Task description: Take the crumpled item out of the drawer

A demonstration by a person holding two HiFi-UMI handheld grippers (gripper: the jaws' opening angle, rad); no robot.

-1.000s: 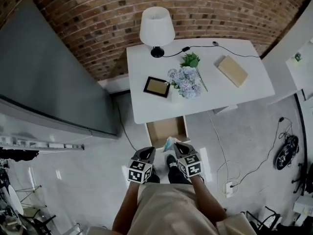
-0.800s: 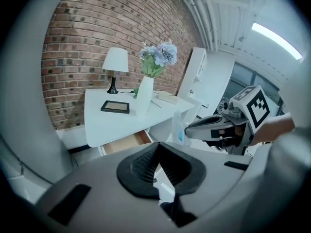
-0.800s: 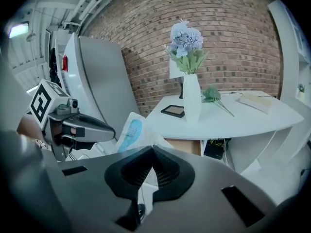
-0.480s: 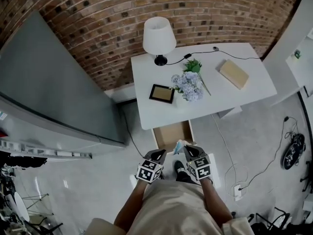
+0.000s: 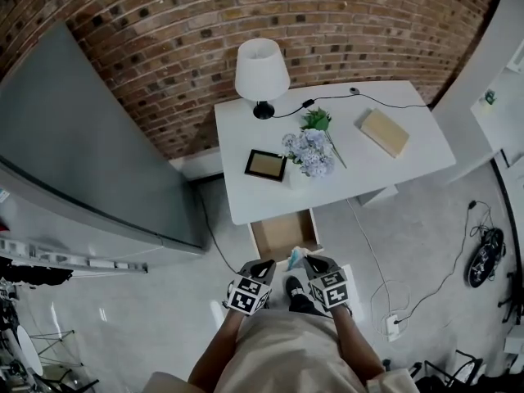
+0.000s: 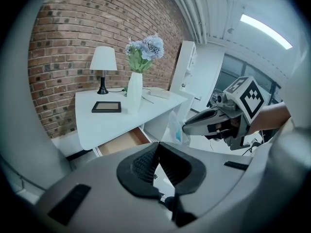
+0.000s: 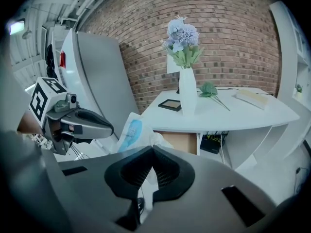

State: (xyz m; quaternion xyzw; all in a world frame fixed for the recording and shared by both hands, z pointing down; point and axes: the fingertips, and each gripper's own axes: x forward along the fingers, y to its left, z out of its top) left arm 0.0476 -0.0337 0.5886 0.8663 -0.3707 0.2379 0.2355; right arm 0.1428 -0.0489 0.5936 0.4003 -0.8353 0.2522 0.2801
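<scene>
Head view, contents as recorded: a white table is set against a brick wall. On the table are listed a lamp with a white shade, a vase of pale blue flowers, a dark picture frame laid flat, and a tan book. A drawer under the table's near edge is pulled out, and its wooden bottom is seen bare. A large grey cabinet is placed at the left.

Right gripper: the jaws are closed on the crumpled item — a white wad with a light blue patch, of thin plastic or paper; which of the two cannot be told. The item is pinched low down, and its crumpled upper part is seen sticking out past the fingertips. It is held outside the drawer, just in front of the drawer's front edge and above the floor.

Left gripper: the jaws are brought together at the tips, and nothing is held between them. It is held just beside the right gripper, with the item between the two tips. No contact with the item is seen.
</scene>
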